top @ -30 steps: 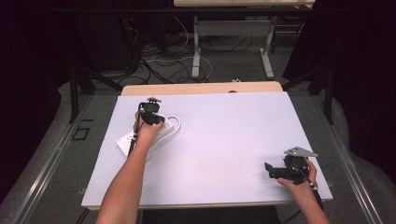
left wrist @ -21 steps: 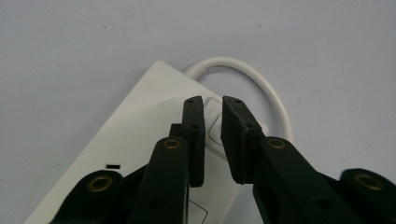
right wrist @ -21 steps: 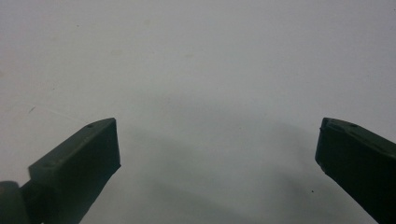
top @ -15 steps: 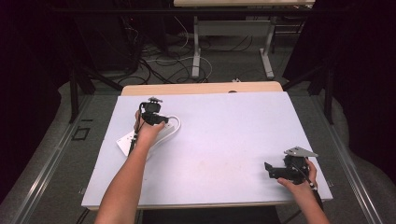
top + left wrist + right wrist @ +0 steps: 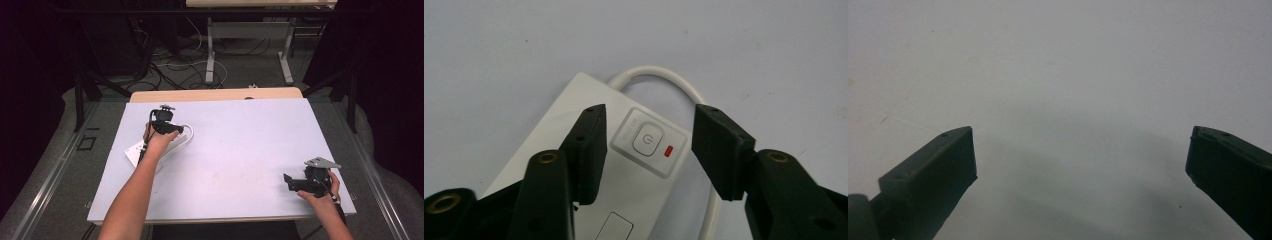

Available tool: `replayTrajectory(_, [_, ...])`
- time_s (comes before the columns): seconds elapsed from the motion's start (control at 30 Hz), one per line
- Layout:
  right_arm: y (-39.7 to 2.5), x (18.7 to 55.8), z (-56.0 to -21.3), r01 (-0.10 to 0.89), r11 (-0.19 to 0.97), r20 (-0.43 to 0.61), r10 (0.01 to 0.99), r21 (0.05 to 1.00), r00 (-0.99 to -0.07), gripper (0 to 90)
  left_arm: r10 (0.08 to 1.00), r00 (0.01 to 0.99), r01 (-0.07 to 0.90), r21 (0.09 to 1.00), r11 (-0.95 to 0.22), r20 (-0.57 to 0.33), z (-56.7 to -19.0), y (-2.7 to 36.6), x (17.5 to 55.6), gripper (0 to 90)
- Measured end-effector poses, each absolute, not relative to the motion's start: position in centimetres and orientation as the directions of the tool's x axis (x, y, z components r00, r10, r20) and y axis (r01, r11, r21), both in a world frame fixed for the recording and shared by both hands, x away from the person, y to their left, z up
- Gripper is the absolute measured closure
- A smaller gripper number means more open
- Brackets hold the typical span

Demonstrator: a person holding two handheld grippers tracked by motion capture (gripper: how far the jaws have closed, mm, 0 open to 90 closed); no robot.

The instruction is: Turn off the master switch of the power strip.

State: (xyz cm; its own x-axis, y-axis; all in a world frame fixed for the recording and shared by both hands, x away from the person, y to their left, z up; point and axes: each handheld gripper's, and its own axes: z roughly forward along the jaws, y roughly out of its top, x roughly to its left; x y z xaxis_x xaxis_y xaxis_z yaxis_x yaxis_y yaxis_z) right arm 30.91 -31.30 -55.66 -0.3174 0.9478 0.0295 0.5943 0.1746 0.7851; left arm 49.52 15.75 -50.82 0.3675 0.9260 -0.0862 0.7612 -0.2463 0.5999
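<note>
Left gripper (image 5: 649,145): jaws apart, straddling the switch end of the white power strip (image 5: 589,165), holding nothing.
Power strip: lies near the table's left edge, toward the far side; white cable (image 5: 659,77) loops off its end.
Switch (image 5: 645,138): between the jaws, red light (image 5: 668,151) beside it.
Step, likely: pressing it, so come straight down with one jaw tip.
Right gripper (image 5: 300,181): spread wide, empty, near the near-right corner.
Table (image 5: 250,145): pale, bare board.
Room: dark, cables on the floor behind.

Lab: black curtains (image 5: 385,75), floor cables (image 5: 170,65)
</note>
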Motion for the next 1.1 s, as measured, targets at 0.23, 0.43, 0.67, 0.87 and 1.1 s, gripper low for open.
replayTrajectory(0.23, [-31.3,30.9,-55.6,0.595,0.175,0.031,0.947,0.785,-0.319,0.0,0.923,0.372,0.739,0.633,-0.231,-0.098,-50.1,16.0,49.1,38.5])
replayTrajectory(0.43, [-31.3,30.9,-55.6,0.592,0.177,0.028,0.947,0.786,-0.320,0.0,0.918,0.387,0.727,0.639,-0.251,-0.081,-49.5,16.2,48.6,34.9])
replayTrajectory(0.67, [-31.4,30.8,-55.6,0.589,0.177,0.028,0.947,0.788,-0.321,0.0,0.914,0.397,0.717,0.651,-0.249,-0.088,-48.8,16.5,47.9,28.3])
replayTrajectory(0.87, [-31.4,30.8,-55.5,0.585,0.181,0.024,0.946,0.790,-0.324,0.0,0.908,0.401,0.721,0.654,-0.231,-0.123,-48.1,16.8,47.2,16.5])
replayTrajectory(1.1, [-31.5,30.8,-55.5,0.579,0.175,0.020,0.949,0.796,-0.314,0.0,0.886,0.440,0.702,0.672,-0.237,-0.146,-47.2,16.6,46.4,3.8])
